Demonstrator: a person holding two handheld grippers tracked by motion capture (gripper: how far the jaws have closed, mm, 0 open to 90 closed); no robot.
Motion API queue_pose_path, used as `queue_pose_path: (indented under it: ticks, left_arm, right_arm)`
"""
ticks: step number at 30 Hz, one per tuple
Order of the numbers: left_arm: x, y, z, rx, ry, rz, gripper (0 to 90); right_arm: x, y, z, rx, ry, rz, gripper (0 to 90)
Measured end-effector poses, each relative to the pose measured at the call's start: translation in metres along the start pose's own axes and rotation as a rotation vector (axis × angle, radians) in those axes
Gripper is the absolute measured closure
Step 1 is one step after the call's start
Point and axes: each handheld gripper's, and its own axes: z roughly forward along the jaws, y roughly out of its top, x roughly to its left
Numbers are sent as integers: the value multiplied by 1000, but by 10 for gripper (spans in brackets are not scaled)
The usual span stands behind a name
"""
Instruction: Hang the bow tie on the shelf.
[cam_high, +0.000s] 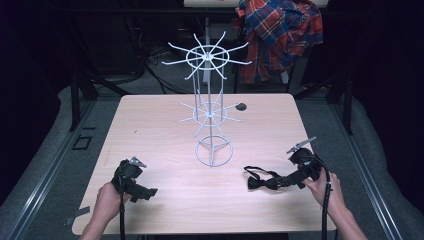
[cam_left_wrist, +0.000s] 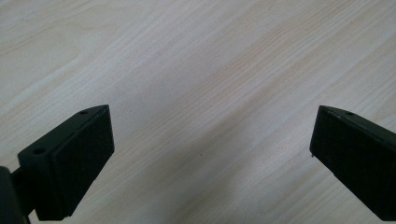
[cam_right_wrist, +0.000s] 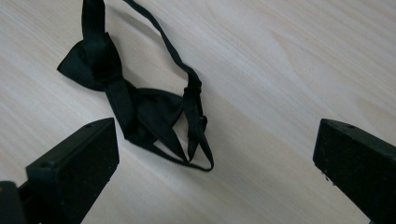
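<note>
Holding my right gripper (cam_right_wrist: 212, 154) low over the table (cam_high: 165, 125), jaws spread wide, nothing gripped; black bow tie (cam_right_wrist: 126, 100) lies flat just ahead of them. My left gripper (cam_high: 150, 192), likewise agape, rests well apart. White wire rack (cam_high: 210, 105) stands mid-table.

One bow tie (cam_high: 264, 180) lies on one table (cam_high: 165, 125). One wire rack (cam_high: 210, 107) stands there, with two tiers of arms. Two grippers, left (cam_high: 150, 192) and right (cam_high: 280, 181). One plaid shirt (cam_high: 277, 35), possibly more, hangs behind.
</note>
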Motion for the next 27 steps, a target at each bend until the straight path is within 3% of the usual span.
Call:
queue_pose_path:
  ticks: [5,11,12,13,14,16,19,20,22,23,27]
  left_arm:
    - [1,-1,0,-2,1,-3,0]
    - [1,-2,0,0,1,-5,0]
    - [1,-2,0,0,1,-5,0]
    - [1,-1,0,3,0,-6,0]
    - [1,-1,0,7,0,-7,0]
    - [1,-2,0,8,0,-6,0]
    - [2,-2,-1,6,-1,-9,0]
    - [2,-3,-1,10,2,-13,0]
    - [3,-3,-1,12,-2,-14,0]
    - [2,-3,-1,13,-2,-12,0]
    - [2,-2,-1,14,-2,-10,0]
  right_arm:
    - [5,16,12,15,-17,-22,0]
    - [7,26,23,41,-4,-29,0]
    - [8,32,28,60,-14,-37,65]
    - [8,32,28,60,-14,-37,65]
    - [9,34,31,65,-20,-39,120]
    - [12,39,43,96,12,-34,168]
    - [14,39,46,120,-1,-52,230]
    - [14,38,47,98,3,-34,300]
    - [12,38,45,97,5,-31,333]
    - [12,37,45,87,16,-21,401]
    - [13,37,46,95,13,-25,497]
